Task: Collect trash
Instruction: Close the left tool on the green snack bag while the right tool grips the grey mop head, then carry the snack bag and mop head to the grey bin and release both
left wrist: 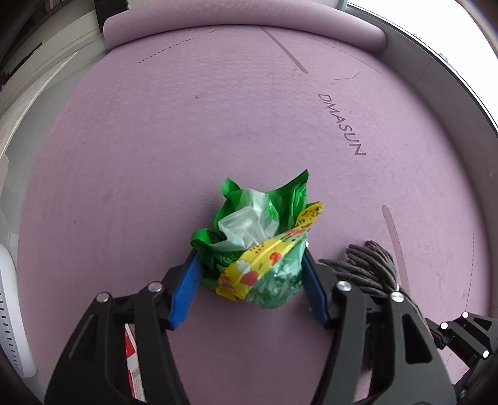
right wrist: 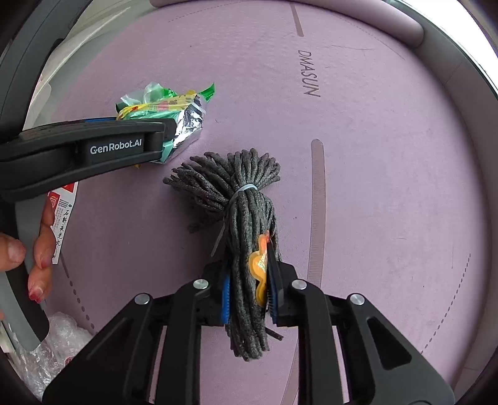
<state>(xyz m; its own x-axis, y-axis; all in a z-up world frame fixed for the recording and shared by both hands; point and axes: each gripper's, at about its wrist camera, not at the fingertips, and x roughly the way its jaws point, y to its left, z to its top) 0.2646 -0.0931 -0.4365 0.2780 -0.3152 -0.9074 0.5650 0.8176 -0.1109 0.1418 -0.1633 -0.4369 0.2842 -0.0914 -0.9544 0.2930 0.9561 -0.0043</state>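
Note:
A crumpled bundle of green and yellow snack wrappers lies on the purple mat. My left gripper straddles it, and both blue pads press against its sides. From the right wrist view the same wrapper bundle shows silver foil under the left gripper's black finger. A grey bundle of cords, tied with a thin band, lies beside it on the mat. My right gripper is shut on the cords, with a small orange wrapper pinched against the right pad. The cord bundle lies just right of my left gripper.
The mat's far end is rolled up. A white slotted basket stands at the left edge. A red and white printed paper and clear crinkled plastic lie at the mat's left edge, near a person's fingers.

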